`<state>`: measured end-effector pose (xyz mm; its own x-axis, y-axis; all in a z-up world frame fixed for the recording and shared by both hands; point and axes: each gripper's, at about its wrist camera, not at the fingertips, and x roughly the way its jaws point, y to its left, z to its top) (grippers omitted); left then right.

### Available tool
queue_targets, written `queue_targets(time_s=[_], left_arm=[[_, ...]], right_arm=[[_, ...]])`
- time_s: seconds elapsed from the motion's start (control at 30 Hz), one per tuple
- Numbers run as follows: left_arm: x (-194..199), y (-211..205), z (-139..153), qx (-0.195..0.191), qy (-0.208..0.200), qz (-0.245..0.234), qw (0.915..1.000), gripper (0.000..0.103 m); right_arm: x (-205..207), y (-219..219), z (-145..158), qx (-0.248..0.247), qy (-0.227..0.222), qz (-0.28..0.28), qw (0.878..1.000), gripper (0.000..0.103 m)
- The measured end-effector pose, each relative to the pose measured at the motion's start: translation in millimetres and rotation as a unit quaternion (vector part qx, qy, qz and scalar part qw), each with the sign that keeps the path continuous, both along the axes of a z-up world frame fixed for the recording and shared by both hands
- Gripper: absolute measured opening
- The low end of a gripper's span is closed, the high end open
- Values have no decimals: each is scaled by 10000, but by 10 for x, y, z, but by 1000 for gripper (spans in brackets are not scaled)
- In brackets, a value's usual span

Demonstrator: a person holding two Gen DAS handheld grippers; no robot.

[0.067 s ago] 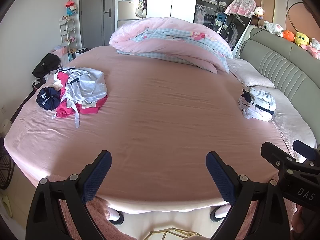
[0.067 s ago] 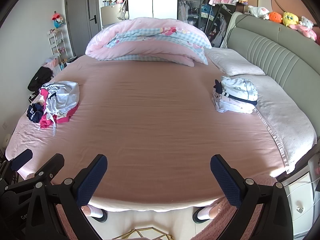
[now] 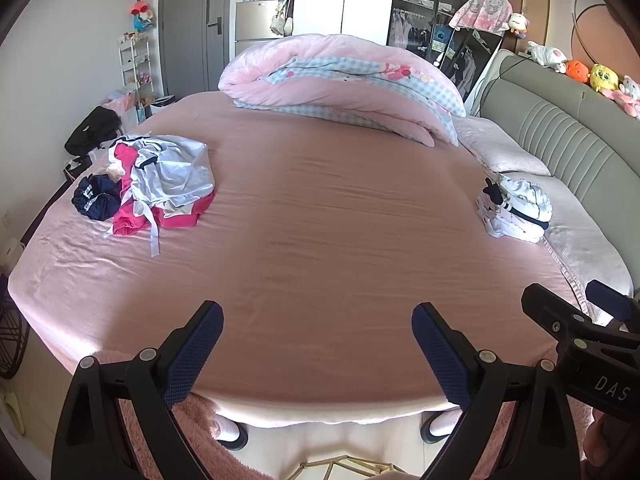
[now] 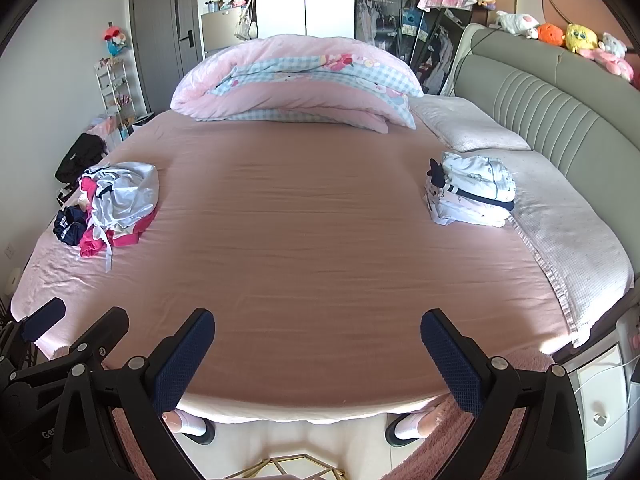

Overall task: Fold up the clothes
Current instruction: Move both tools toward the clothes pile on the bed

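Pink bed bare mid-sheet for folding | loose heap left, folded stack right | your left gripper and right gripper gape wide, holding nothing

Round bed with pink sheet, bare across the middle. Rolled pink quilt with blue-checked cartoon lining at far edge. Pale pink pillow just beside it, against grey-green ribbed padded headboard. Row of plush toys along headboard top. Black bag off the bed's left side, near white wire shelf rack. Grey door behind rack. Dark glass-fronted wardrobe at back, hanging garments visible inside
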<state>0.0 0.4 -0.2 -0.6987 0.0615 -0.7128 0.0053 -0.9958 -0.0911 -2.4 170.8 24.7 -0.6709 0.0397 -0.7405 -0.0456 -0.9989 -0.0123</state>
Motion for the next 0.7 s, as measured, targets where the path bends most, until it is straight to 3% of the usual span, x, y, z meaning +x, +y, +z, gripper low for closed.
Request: queue_targets(time_s=[0.33,0.6,0.7], left_arm=[[-12,-18,-20,-11,32,-31,10000,96],[-89,-431,147,526,223,40,9984,96],[-97,-655,239,472,431,229,9977,96]], right_arm=[[21,67,-76,-25,-12,86,10000,103],[-155,-205,122,119,293,1571,9871,103],[-310,-365,237,235,373,1864,9815,103]])
